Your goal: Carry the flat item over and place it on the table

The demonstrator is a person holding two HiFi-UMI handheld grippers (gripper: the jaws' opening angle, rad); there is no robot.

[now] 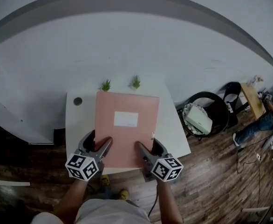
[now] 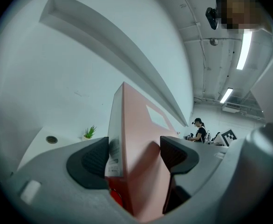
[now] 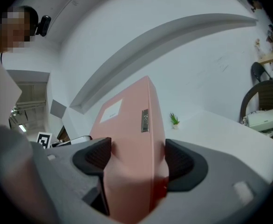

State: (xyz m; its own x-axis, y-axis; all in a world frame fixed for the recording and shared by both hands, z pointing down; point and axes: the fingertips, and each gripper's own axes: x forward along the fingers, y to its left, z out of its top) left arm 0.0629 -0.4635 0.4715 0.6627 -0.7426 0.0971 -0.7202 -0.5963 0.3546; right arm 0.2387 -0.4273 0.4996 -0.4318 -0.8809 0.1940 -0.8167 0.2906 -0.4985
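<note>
**Pink folder held by its near edge over the white worktop**

We have the pink folder [image 1: 126, 129] by its near edge with both claws, one toward each corner. The left claw [image 1: 102, 148] is clamped on the edge at the spine side, its pads pressing both faces. The right claw [image 1: 144, 151] is clamped on the edge at the side with the small metal clasp. We judge that this two-corner hold is there to keep a broad, flat thing level and stop it twisting.

The folder lies label up over the middle of the worktop [image 1: 80, 120], with its near edge and both claws out past the worktop's near edge. We cannot tell whether its underside touches the surface yet.

Two small plants [image 1: 105, 85] stand just beyond the folder's far edge, so there is little room to push forward. A round grommet [image 1: 78, 101] sits off the far left corner, apart from the folder. Bare strips of worktop run down both sides. A dark chair [image 1: 211, 111] stands well to the right, on the floor.
</note>
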